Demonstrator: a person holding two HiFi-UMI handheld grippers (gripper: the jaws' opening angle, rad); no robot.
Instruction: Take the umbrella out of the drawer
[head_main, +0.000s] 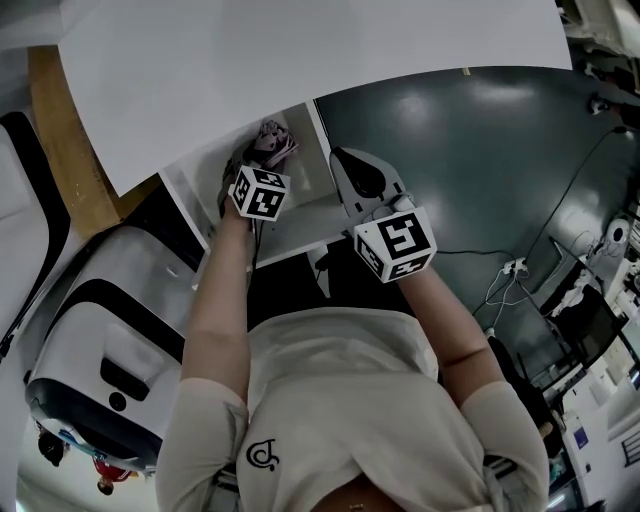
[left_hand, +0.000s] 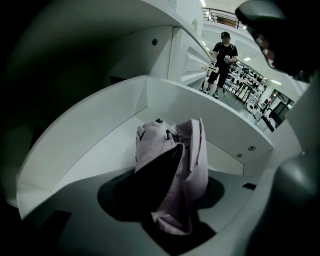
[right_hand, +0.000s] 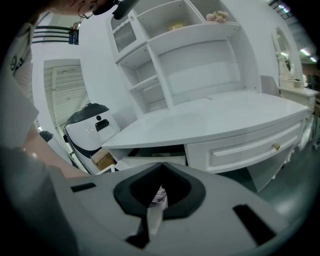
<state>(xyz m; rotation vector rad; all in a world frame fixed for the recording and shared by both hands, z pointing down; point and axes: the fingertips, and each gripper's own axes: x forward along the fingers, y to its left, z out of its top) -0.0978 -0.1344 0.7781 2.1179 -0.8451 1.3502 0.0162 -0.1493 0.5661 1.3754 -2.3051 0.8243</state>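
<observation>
A folded pale-pink umbrella (head_main: 272, 143) lies in the open white drawer (head_main: 200, 187) under the desk top. My left gripper (head_main: 252, 166) reaches down into the drawer. In the left gripper view the umbrella (left_hand: 175, 165) rises from the drawer floor (left_hand: 100, 145), and its fabric runs down between my left gripper's (left_hand: 172, 227) dark pads, which are shut on it. My right gripper (head_main: 345, 162) hovers at the drawer's right side. In the right gripper view its (right_hand: 157, 200) jaws are together, with only a pale sliver in the slit; what it is cannot be made out.
The white desk top (head_main: 300, 70) overhangs the drawer. A white and black machine (head_main: 110, 320) stands to the left beside a wooden board (head_main: 65, 150). Cables (head_main: 505, 275) lie on the dark floor at right. A shelved hutch (right_hand: 190, 65) and a closed drawer (right_hand: 250, 150) show. A person (left_hand: 222, 60) stands far off.
</observation>
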